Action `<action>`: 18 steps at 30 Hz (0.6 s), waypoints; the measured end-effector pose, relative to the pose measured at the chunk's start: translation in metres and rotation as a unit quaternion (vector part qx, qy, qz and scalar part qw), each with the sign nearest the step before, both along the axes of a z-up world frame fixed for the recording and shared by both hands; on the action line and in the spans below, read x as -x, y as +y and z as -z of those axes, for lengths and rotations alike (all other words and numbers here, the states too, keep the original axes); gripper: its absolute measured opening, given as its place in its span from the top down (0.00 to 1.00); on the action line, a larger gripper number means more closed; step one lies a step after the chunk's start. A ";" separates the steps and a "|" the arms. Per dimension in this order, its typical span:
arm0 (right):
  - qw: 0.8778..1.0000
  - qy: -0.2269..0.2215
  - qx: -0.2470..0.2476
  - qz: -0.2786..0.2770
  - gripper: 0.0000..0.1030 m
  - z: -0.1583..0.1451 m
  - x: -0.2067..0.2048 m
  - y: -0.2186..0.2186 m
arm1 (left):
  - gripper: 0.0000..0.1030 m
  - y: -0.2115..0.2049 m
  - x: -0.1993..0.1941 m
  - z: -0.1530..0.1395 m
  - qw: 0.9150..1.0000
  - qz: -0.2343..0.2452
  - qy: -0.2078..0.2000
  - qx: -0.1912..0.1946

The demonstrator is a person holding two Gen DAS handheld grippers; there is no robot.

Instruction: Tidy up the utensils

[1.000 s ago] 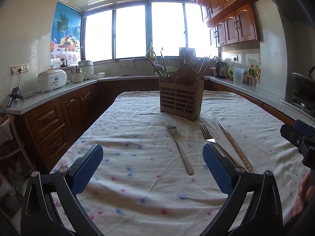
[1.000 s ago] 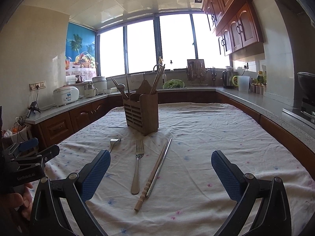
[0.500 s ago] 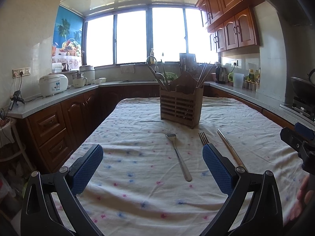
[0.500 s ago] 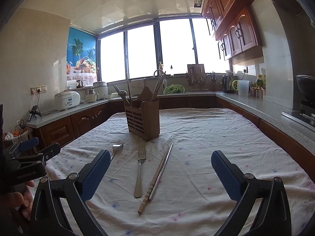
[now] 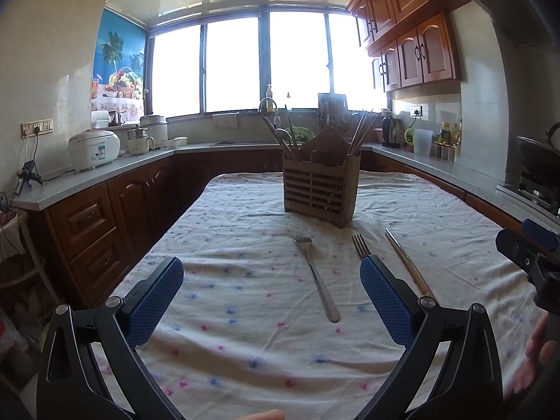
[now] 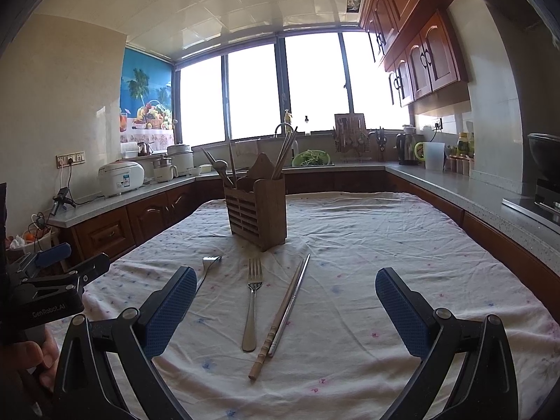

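Observation:
A wooden utensil holder (image 5: 320,189) (image 6: 257,210) with several utensils stands mid-table. In front of it lie a steel spoon-fork (image 5: 316,278) (image 6: 207,270), a steel fork (image 6: 252,302) (image 5: 360,245) and a pair of chopsticks (image 6: 285,311) (image 5: 407,262). My left gripper (image 5: 271,301) is open and empty above the near table edge, with the spoon-fork lying between its fingers. My right gripper (image 6: 285,309) is open and empty, with the fork and chopsticks between its fingers. Each gripper shows at the edge of the other's view.
A white flowered tablecloth (image 5: 245,315) covers the table. Wooden counters run around the room with a rice cooker (image 5: 93,148), kettle (image 6: 406,148) and jug. A stove with a wok (image 5: 539,155) is on the right.
Both cameras have tilted up and drawn back slightly, so the holder and utensils sit lower in the views. Both grippers stay open. Nothing on the table has moved.

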State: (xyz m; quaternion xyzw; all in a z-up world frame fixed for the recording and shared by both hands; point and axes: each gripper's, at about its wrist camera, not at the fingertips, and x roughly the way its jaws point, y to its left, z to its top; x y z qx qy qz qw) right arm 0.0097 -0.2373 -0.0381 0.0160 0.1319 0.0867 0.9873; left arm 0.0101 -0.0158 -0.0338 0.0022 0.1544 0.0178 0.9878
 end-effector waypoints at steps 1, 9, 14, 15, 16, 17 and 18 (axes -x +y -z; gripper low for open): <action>1.000 -0.001 -0.001 0.000 0.00 0.000 0.000 0.000 | 0.00 0.000 0.000 0.000 1.000 0.000 -0.001 0.000; 1.000 -0.001 -0.004 -0.001 0.00 -0.001 0.001 0.000 | 0.00 -0.002 -0.002 0.000 1.000 0.001 0.003 0.000; 1.000 -0.001 -0.004 0.000 0.00 -0.001 0.001 0.000 | 0.00 -0.002 -0.002 0.000 1.000 0.001 0.004 -0.002; 1.000 -0.001 -0.003 0.000 0.00 -0.001 0.001 0.000 | 0.00 -0.002 -0.002 0.000 1.000 0.001 0.004 -0.002; 1.000 -0.001 -0.003 -0.001 0.00 -0.001 0.001 0.000 | 0.00 -0.003 -0.002 0.000 1.000 0.002 0.004 -0.002; 1.000 -0.001 -0.004 -0.001 0.00 -0.001 0.001 0.000 | 0.00 -0.003 -0.002 0.001 1.000 0.002 0.003 -0.002; 1.000 -0.001 -0.004 -0.001 0.00 -0.001 0.001 0.000 | 0.00 -0.003 -0.002 0.001 1.000 0.001 0.003 -0.003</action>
